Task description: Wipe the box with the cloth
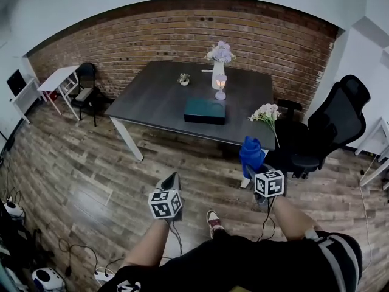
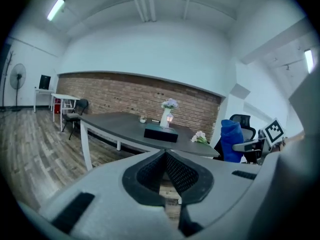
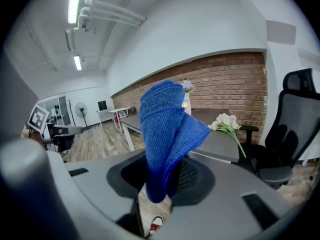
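right gripper [image 3: 161,184] fingers [image 3: 192,176] grip the blue cloth [image 3: 167,129], upright, near the worktop's [image 1: 152,99] near right corner. left gripper [image 2: 165,156] fingers are closed, empty. box [image 1: 205,111] lies mid-worktop.

Brick wall [image 1: 152,35], wood floor [image 1: 79,169], dark table [image 1: 158,99], office chair [image 1: 331,126]

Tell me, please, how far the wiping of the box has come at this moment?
Done: the cloth is off any surface, clamped in the right gripper. In hand: bringing it over. The person stands on the floor short of the table, with neither gripper above it. Left: all the wiping, since the box lies untouched on the table. The left gripper is shut and empty.
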The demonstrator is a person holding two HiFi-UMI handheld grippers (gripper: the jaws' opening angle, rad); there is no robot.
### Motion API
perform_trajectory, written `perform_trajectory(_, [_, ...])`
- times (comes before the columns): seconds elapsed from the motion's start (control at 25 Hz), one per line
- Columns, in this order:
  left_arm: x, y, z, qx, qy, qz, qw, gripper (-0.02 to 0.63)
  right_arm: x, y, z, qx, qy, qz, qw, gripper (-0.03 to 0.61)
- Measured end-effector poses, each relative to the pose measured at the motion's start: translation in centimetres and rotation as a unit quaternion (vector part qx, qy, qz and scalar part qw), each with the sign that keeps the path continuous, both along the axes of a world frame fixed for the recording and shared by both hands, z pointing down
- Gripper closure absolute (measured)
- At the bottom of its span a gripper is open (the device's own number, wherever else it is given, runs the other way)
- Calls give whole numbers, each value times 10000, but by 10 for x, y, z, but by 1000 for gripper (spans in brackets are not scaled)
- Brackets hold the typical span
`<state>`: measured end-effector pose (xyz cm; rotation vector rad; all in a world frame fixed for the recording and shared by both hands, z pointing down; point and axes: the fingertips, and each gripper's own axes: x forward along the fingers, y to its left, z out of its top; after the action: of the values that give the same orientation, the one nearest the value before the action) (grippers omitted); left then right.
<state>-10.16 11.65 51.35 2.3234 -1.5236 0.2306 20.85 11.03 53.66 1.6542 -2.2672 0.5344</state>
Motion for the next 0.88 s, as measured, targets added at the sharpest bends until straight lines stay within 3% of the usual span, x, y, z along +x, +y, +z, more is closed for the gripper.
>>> perform_trajectory(0.12, [-7,-22,-4,80,-194,11,9998,604,-10,-34,3,-39,-134,-164,9998,466])
perform_trajectory(0.28, [-36,-69,-21,185,-203,-384,9989,604,-30,-91,-2,-16,-135,-431,9990,466])
perform_trajectory(0.44, [-38,-116,-40,398,-237,-436,9980,604,-39,-150,-22,129,-124,-653,9977,466])
perform_trajectory(0.56, [-38,-146,-37,332,-164,-552,9978,604,-45,-183,-26,183,-45,-771,9968,466])
perform_trajectory(0.72, [-26,-174,-29,275,-265,-430,9983,604,-42,-212,-19,16,-404,-692,9968,466])
perform_trajectory(0.88, [-22,-195,-17,97,-272,-399,9988,605,-36,-229,-10,-86,-419,-627,9971,466])
